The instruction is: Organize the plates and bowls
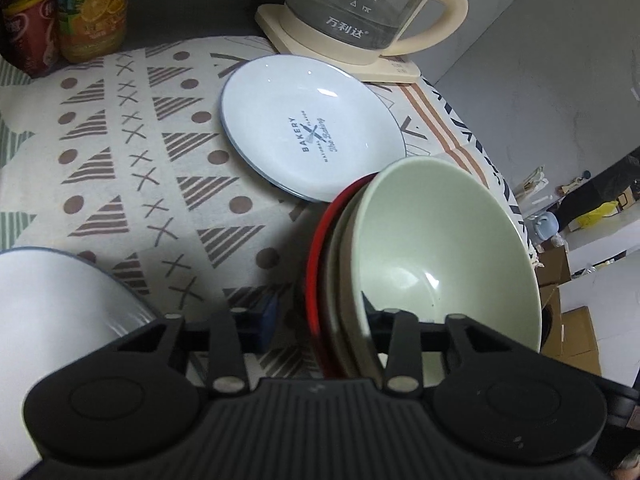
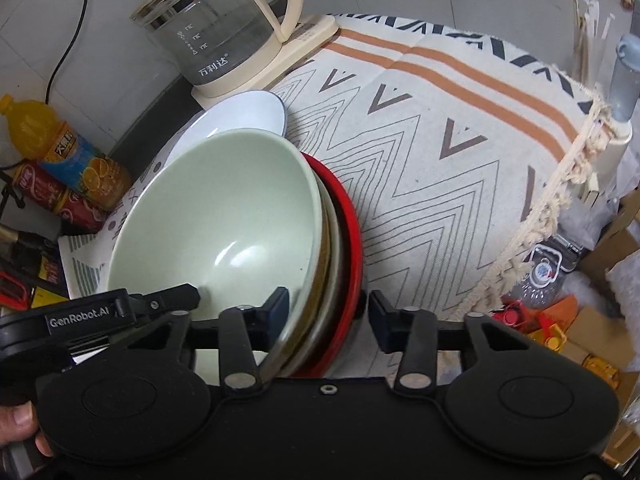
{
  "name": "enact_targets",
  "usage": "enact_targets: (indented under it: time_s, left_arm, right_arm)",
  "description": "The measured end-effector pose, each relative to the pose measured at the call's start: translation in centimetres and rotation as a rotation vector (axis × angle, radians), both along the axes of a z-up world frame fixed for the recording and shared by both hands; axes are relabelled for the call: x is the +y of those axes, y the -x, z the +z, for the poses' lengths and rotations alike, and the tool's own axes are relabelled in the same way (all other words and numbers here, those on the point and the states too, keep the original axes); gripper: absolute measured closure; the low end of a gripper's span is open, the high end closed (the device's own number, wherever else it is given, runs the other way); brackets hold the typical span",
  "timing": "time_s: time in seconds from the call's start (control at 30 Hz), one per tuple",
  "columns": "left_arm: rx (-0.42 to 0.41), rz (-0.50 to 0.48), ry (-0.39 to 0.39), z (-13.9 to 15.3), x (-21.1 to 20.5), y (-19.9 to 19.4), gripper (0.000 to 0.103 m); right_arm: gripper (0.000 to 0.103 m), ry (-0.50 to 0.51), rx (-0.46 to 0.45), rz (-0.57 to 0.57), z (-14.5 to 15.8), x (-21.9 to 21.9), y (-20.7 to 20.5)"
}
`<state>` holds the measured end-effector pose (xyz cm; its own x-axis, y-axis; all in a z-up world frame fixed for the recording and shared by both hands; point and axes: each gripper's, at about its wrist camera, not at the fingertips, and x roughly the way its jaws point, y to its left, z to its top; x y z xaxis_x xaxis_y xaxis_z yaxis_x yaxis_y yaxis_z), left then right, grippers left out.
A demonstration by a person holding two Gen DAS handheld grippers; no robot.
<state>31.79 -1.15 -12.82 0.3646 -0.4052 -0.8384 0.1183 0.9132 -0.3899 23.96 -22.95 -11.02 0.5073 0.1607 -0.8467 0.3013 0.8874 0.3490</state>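
A nested bowl stack (image 2: 240,232), green bowl innermost and red outermost, is gripped at its rims between both the left gripper (image 1: 320,320) and right gripper (image 2: 328,312). The BAKERY plate (image 1: 308,128), farther back, and a near-left white plate (image 1: 60,300) remain unstacked.

The right gripper (image 2: 328,312) has its two fingers on either side of a stack of bowls: a green bowl (image 2: 224,216) on top, a brownish bowl (image 2: 334,240) under it, and a red bowl (image 2: 352,232) at the bottom. The left gripper (image 2: 196,294) touches the green bowl's inside. Behind the bowls lies a white plate (image 2: 240,116). A glass kettle (image 2: 216,36) stands on the patterned tablecloth (image 2: 440,160). An orange juice bottle (image 2: 68,152) leans beside a red can (image 2: 56,200).
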Motion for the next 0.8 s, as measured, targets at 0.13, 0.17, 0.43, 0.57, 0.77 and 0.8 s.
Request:
enact_targets:
  time_s: [0.13, 0.17, 0.43, 0.57, 0.77, 0.8]
  left_arm:
    - [-0.002, -0.015, -0.005, 0.0, -0.3, -0.1, 0.073]
    - [-0.005, -0.017, -0.006, 0.0, -0.3, 0.0, 0.073]
    - [-0.009, 0.004, -0.009, -0.2, -0.5, -0.1, 0.074]
    - [-0.027, 0.022, 0.013, 0.0, 0.1, 0.0, 0.075]
    - [-0.047, 0.024, 0.031, 1.6, 0.8, -0.6, 0.071]
    - [-0.065, 0.028, 0.03, 2.1, 1.0, -0.7, 0.07]
  right_arm:
    - [0.064, 0.025, -0.005, -0.002, -0.2, 0.3, -0.1]
    - [0.064, 0.027, -0.006, -0.001, -0.2, 0.3, 0.0]
    - [0.069, 0.047, 0.001, 0.016, -0.3, 0.3, -0.2]
    - [0.073, 0.045, 0.009, 0.008, -0.3, 0.1, -0.2]
    - [0.055, 0.072, -0.023, -0.019, 2.0, -0.4, -0.8]
    - [0.046, 0.081, -0.045, -0.018, 2.6, -0.4, -0.9]
